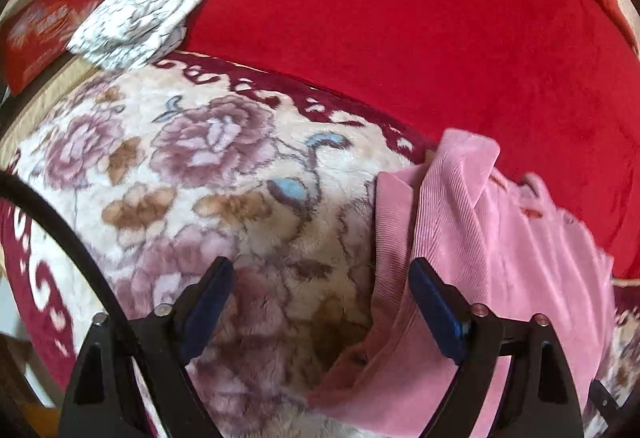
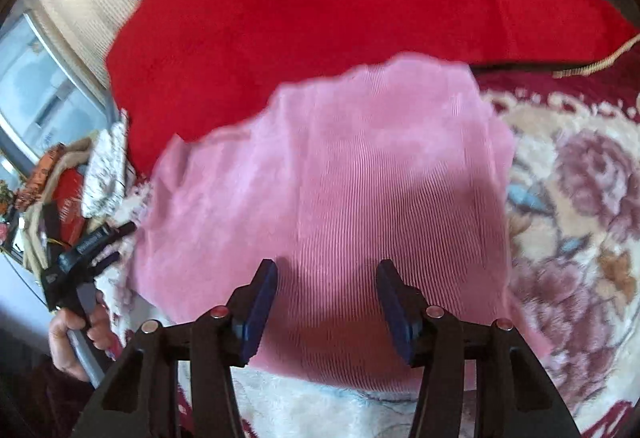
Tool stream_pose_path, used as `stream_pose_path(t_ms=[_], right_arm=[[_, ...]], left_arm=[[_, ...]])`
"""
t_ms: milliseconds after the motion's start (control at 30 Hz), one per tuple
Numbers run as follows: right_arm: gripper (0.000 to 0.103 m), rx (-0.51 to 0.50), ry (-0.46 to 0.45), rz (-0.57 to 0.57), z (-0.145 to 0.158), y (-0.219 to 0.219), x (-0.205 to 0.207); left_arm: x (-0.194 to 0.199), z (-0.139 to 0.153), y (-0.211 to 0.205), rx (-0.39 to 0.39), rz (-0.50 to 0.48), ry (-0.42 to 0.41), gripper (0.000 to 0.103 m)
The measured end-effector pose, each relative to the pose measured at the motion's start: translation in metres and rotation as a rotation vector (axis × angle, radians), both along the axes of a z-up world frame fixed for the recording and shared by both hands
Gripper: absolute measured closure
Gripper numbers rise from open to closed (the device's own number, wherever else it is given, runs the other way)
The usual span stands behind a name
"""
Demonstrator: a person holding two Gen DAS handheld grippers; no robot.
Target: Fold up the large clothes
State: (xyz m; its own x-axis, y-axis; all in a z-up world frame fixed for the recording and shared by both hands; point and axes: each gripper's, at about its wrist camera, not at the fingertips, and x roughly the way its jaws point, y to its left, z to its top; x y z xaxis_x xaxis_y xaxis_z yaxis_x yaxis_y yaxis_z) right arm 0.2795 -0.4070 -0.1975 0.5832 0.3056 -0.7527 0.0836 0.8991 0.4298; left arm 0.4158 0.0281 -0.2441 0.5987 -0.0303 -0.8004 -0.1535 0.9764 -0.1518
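Because the pink ribbed corduroy garment (image 2: pixel 360 189) lies spread on the floral plush blanket (image 1: pixel 200 165), half over the red fleece cover (image 1: pixel 400 37), it looks soft, floppy and light, likely to sag unless pinched at an edge or collar corner. Both the left claw (image 1: pixel 320 302) and right claw (image 2: pixel 326 302) hover with fingers apart, holding nothing.
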Motion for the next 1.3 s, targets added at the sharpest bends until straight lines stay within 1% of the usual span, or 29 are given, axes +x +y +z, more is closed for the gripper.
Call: stream_pose_path(t_ms=[33, 67, 100, 133, 167, 200, 233, 267, 367, 400, 433, 467, 500, 533, 600, 633, 700, 767, 833, 900, 967, 1000, 1100, 1133, 1233, 1300], right_arm=[[0.048, 0.002, 0.023, 0.0, -0.007, 0.001, 0.004], [0.048, 0.005, 0.026, -0.004, -0.008, 0.002, 0.006], [0.047, 0.006, 0.022, -0.006, -0.006, 0.001, 0.006], [0.047, 0.012, 0.017, -0.009, -0.004, 0.0, 0.004], [0.047, 0.022, 0.006, -0.015, -0.004, -0.001, 0.005], [0.047, 0.045, -0.024, -0.023, -0.002, -0.004, 0.003], [0.047, 0.055, -0.038, -0.027, 0.0, -0.005, 0.003], [0.047, 0.061, -0.047, -0.028, 0.001, -0.006, 0.003], [0.047, 0.079, -0.106, -0.027, 0.006, -0.005, 0.004], [0.047, 0.078, -0.1, -0.035, 0.003, -0.006, 0.007], [0.047, 0.079, -0.064, -0.038, -0.003, -0.007, 0.012], [0.047, 0.085, -0.038, -0.038, -0.008, -0.007, 0.016], [0.047, 0.108, -0.022, -0.04, -0.013, -0.01, 0.02], [0.047, 0.134, -0.027, -0.051, -0.014, -0.014, 0.019], [0.047, 0.157, -0.033, -0.056, -0.012, -0.018, 0.019], [0.047, 0.165, -0.036, -0.061, -0.012, -0.019, 0.019], [0.045, 0.196, -0.063, -0.068, -0.009, -0.022, 0.015], [0.046, 0.203, -0.102, -0.052, -0.002, -0.02, 0.012], [0.046, 0.202, -0.14, -0.032, 0.005, -0.016, 0.01], [0.046, 0.198, -0.133, -0.011, 0.004, -0.009, 0.015], [0.046, 0.177, -0.087, -0.005, -0.004, -0.005, 0.021], [0.046, 0.177, -0.077, -0.004, -0.007, -0.005, 0.022], [0.046, 0.191, -0.073, 0.0, -0.006, -0.009, 0.024], [0.046, 0.198, -0.069, -0.001, -0.006, -0.011, 0.023], [0.046, 0.24, -0.055, -0.018, -0.009, -0.021, 0.019], [0.046, 0.261, -0.046, -0.024, -0.01, -0.027, 0.018]], left_arm=[[0.006, -0.003, -0.002, 0.02, -0.022, 0.004, 0.027], [0.009, -0.005, -0.005, 0.048, -0.029, 0.008, 0.03], [0.014, -0.007, -0.008, 0.097, -0.019, 0.011, 0.032], [0.021, -0.009, -0.009, 0.123, -0.01, 0.011, 0.032], [0.023, -0.01, -0.01, 0.132, -0.009, 0.01, 0.032], [0.026, -0.012, -0.01, 0.136, -0.008, 0.015, 0.034], [0.03, -0.014, -0.009, 0.137, 0.0, 0.025, 0.037], [0.032, -0.015, -0.008, 0.14, 0.009, 0.032, 0.039], [0.039, -0.022, -0.003, 0.171, 0.044, 0.074, 0.043], [0.039, -0.021, -0.001, 0.155, 0.051, 0.08, 0.044], [0.037, -0.017, -0.001, 0.142, 0.053, 0.054, 0.044], [0.032, -0.008, -0.003, 0.111, 0.037, 0.015, 0.044], [0.028, -0.002, -0.004, 0.102, 0.023, -0.011, 0.044], [0.022, 0.007, -0.008, 0.099, 0.001, -0.046, 0.044], [0.011, 0.018, -0.015, 0.111, -0.034, -0.086, 0.042], [0.008, 0.019, -0.018, 0.113, -0.04, -0.089, 0.039], [0.006, 0.015, -0.022, 0.104, -0.055, -0.073, 0.037], [0.011, 0.003, -0.023, 0.085, -0.076, -0.021, 0.037], [0.015, -0.007, -0.024, 0.075, -0.077, 0.009, 0.037], [0.024, -0.019, -0.022, 0.081, -0.068, 0.046, 0.036], [0.033, -0.028, -0.021, 0.097, -0.05, 0.073, 0.035], [0.033, -0.028, -0.023, 0.105, -0.047, 0.072, 0.035], [0.03, -0.02, -0.032, 0.167, -0.054, 0.058, 0.035], [0.028, -0.016, -0.033, 0.169, -0.052, 0.051, 0.035], [0.014, 0.0, -0.031, 0.115, -0.053, 0.018, 0.035], [0.008, 0.011, -0.029, 0.109, -0.065, -0.018, 0.035]])
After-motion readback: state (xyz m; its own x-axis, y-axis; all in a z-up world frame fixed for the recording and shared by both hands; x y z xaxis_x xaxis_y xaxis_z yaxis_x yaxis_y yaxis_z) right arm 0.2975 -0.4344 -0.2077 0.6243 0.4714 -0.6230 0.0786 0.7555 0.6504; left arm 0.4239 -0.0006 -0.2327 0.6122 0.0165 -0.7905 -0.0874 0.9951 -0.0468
